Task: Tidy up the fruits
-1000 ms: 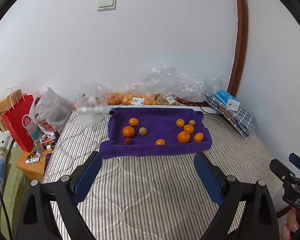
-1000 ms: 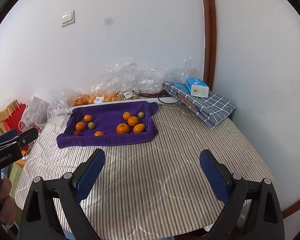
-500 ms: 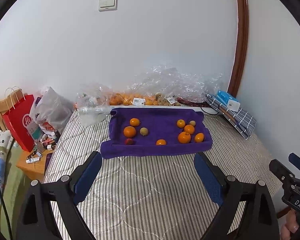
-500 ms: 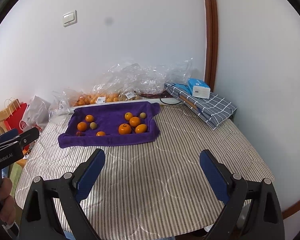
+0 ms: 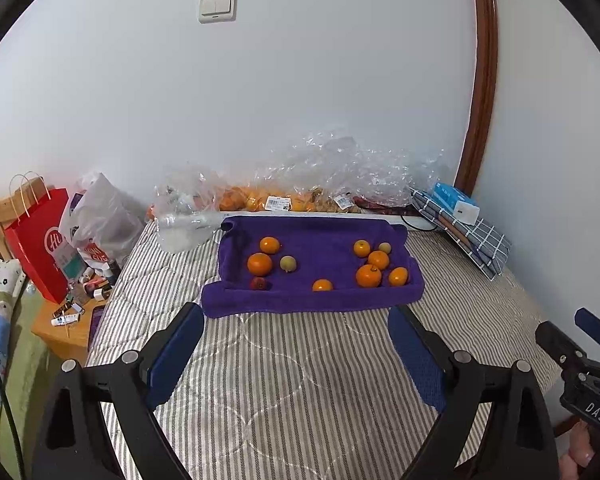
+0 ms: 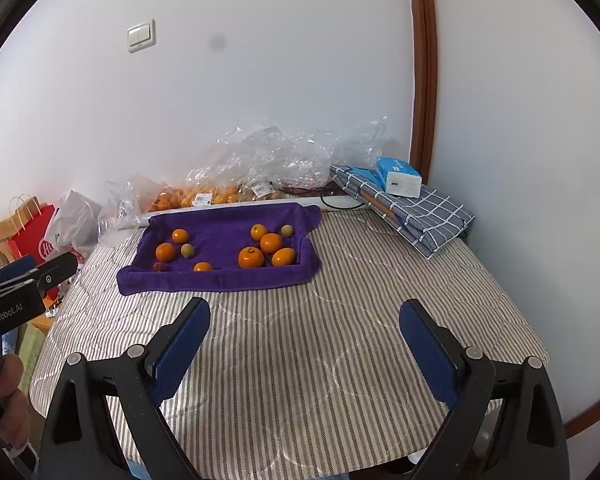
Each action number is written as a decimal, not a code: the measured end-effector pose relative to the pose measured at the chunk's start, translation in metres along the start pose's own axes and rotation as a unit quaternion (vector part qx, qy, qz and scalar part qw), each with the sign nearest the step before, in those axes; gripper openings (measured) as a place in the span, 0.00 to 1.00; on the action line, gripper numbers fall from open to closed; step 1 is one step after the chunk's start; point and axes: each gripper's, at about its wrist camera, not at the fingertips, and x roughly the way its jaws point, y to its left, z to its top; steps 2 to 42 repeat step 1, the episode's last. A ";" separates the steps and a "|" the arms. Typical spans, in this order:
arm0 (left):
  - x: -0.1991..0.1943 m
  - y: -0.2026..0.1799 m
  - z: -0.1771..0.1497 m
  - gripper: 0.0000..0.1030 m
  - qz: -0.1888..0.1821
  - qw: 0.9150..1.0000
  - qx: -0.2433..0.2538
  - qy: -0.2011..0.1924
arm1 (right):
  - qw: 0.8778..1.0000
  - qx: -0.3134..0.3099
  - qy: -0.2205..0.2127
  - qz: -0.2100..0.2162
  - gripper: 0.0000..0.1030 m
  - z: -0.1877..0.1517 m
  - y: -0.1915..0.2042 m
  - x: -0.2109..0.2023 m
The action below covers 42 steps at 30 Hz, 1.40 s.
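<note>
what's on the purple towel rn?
On the purple towel: seven orange fruits, two small pale greenish ones, one dark red one. The towel's raised front fold hides part of the nearest fruits; what lies under it can't be seen.

Seven oranges (image 5: 259, 264) lie loose on a purple towel (image 5: 312, 300) spread on the bed. Two small greenish fruits (image 5: 288, 263) and one small reddish fruit (image 5: 258, 283) lie among them, in two clusters.

Fruits (image 5: 260, 264) are spread on a towel (image 5: 312, 300) laid on the bed (image 5: 300, 380), with plastic bags (image 5: 340, 172) behind it and a folded cloth (image 5: 476, 236) at its right
</note>
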 end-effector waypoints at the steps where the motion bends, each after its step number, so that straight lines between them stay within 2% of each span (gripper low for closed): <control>1: 0.000 0.000 0.000 0.91 0.000 1.000 0.001 0.001 | 1.000 -0.002 0.001 -0.001 0.92 0.000 0.001 0.000; 42: 0.000 0.000 0.000 0.91 0.000 1.000 0.001 0.001 | 1.000 -0.002 0.001 -0.001 0.92 0.000 0.001 0.000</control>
